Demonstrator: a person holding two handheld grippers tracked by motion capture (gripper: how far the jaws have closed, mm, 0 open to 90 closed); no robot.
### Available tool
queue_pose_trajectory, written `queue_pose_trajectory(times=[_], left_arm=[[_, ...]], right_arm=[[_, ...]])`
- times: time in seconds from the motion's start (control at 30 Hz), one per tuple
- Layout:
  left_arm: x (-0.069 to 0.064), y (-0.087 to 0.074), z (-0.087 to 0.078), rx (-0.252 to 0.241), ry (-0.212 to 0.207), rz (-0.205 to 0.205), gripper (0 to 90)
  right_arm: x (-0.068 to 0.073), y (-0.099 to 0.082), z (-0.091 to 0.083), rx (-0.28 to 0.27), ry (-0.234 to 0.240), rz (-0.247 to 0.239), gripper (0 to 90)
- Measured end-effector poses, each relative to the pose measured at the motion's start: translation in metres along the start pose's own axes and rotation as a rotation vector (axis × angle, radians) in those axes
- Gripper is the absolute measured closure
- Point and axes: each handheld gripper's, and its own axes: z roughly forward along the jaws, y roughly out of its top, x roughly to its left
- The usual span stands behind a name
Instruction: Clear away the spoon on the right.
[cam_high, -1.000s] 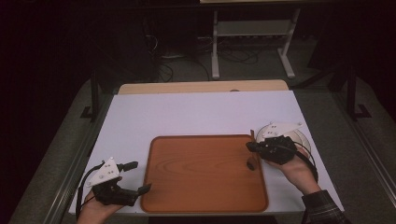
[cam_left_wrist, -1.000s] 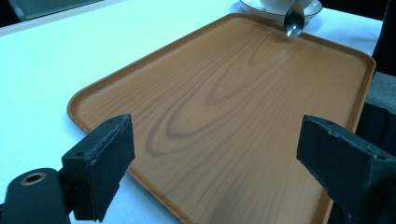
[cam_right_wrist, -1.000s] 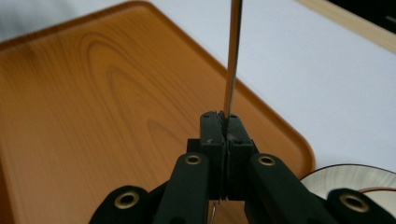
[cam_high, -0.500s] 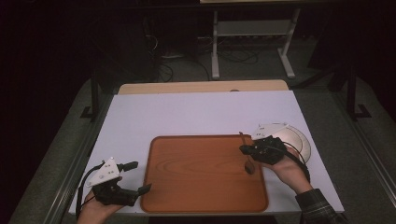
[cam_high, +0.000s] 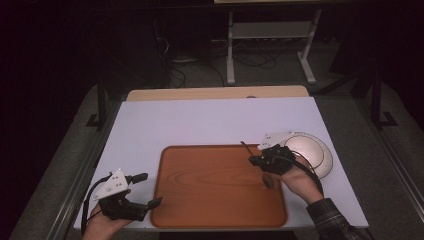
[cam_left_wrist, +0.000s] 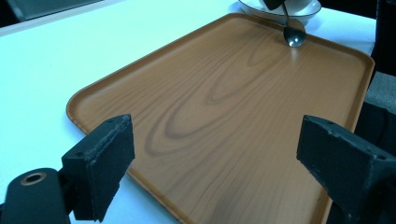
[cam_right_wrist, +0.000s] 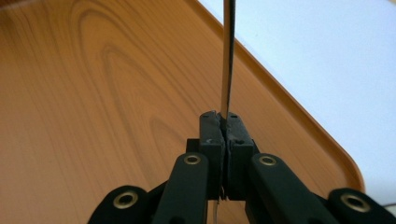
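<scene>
Since the earlier frame, the right hand-held gripper (cam_high: 263, 161) has moved from the plate (cam_high: 320, 150) over the wooden tray (cam_high: 200, 200), jaws clamped on a spoon (cam_left_wrist: 293, 35). The spoon's bowl hangs low, perhaps touching the tray's right side. The left hand-held gripper (cam_high: 145, 189) waits wide open and empty at the tray's left edge on the counter (cam_high: 200, 120). Laying down and releasing remain.

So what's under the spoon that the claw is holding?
Under the dark metal spoon held by the right claw lies the brown wooden tray, bare wood there. Its bowl hangs by the tray's right edge; whether it touches the wood can't be told.
</scene>
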Motion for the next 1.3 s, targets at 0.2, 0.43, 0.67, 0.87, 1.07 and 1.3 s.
queue_pose_trajectory(times=[0.2, 0.43, 0.67, 0.87, 1.07, 1.3], left_arm=[[0.000, 0.000, 0.000, 0.000, 0.001, 0.001, 10.9], [0.000, 0.000, 0.000, 0.000, 0.001, 0.001, 10.9], [0.000, 0.000, 0.000, 0.003, -0.001, 0.004, 10.9], [0.000, 0.000, 0.001, 0.003, 0.000, 0.000, 10.9], [0.000, 0.000, 0.001, 0.002, -0.002, 0.000, 10.9], [0.001, 0.001, 0.001, -0.003, 0.000, -0.005, 10.9]], right_arm=[[0.000, 0.002, 0.013, 0.030, 0.019, -0.013, 87.1], [0.002, 0.003, 0.029, 0.076, 0.037, -0.033, 86.6], [0.005, 0.001, 0.038, 0.111, 0.049, -0.045, 85.3], [0.007, -0.001, 0.044, 0.135, 0.059, -0.055, 83.2], [0.007, -0.003, 0.045, 0.144, 0.064, -0.052, 80.1], [0.007, -0.004, 0.046, 0.140, 0.070, -0.047, 73.9]])
